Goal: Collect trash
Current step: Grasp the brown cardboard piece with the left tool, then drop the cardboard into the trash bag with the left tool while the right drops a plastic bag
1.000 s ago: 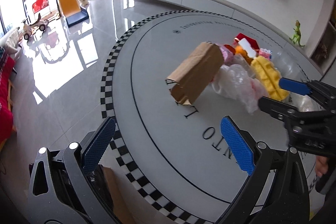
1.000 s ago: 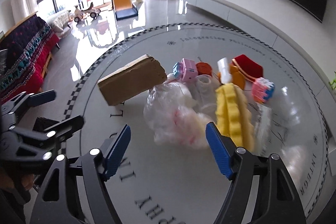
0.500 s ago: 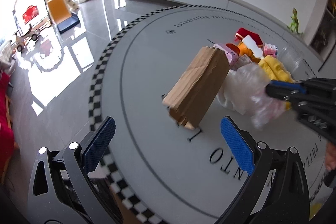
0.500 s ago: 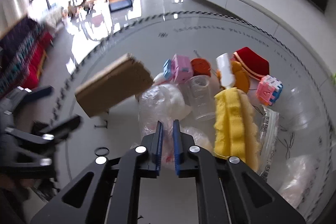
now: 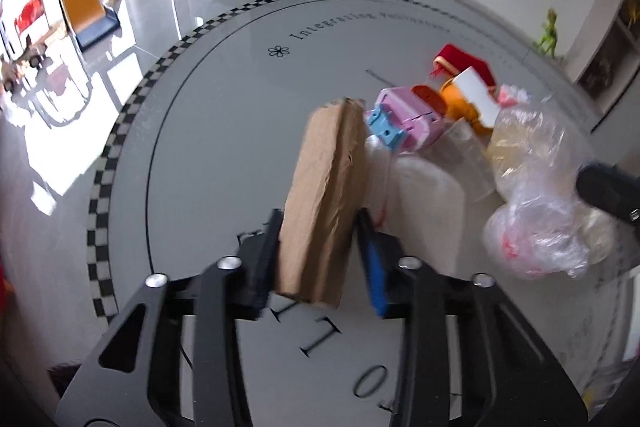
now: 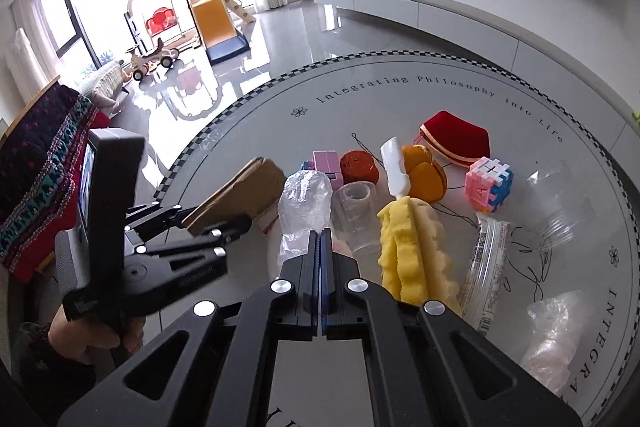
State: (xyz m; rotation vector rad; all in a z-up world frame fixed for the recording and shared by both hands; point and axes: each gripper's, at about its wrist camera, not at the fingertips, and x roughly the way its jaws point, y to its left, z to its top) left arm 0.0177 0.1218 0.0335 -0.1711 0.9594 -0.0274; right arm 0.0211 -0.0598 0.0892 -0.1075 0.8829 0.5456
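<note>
My left gripper [image 5: 316, 223] is shut on the near end of a brown cardboard box [image 5: 326, 195], which stands tilted on the round white table [image 5: 224, 131]. The box also shows in the right wrist view [image 6: 244, 193], held by the left gripper [image 6: 218, 217]. My right gripper [image 6: 321, 237] is shut on a clear crumpled plastic bag [image 6: 304, 203] and holds it up off the table. The bag also shows in the left wrist view [image 5: 536, 187].
On the table lie a yellow sponge [image 6: 416, 251], a clear cup [image 6: 356, 211], a pink toy [image 5: 408, 123], an orange ball [image 6: 358, 167], a red pouch [image 6: 456, 139], a block cube [image 6: 488, 183], wrappers [image 6: 484, 267] and another bag [image 6: 552, 331]. Floor and playset [image 6: 212, 19] lie beyond.
My left gripper moved forward and closed on the cardboard box. My right gripper, closed on the plastic bag half a second ago, has lifted it.
</note>
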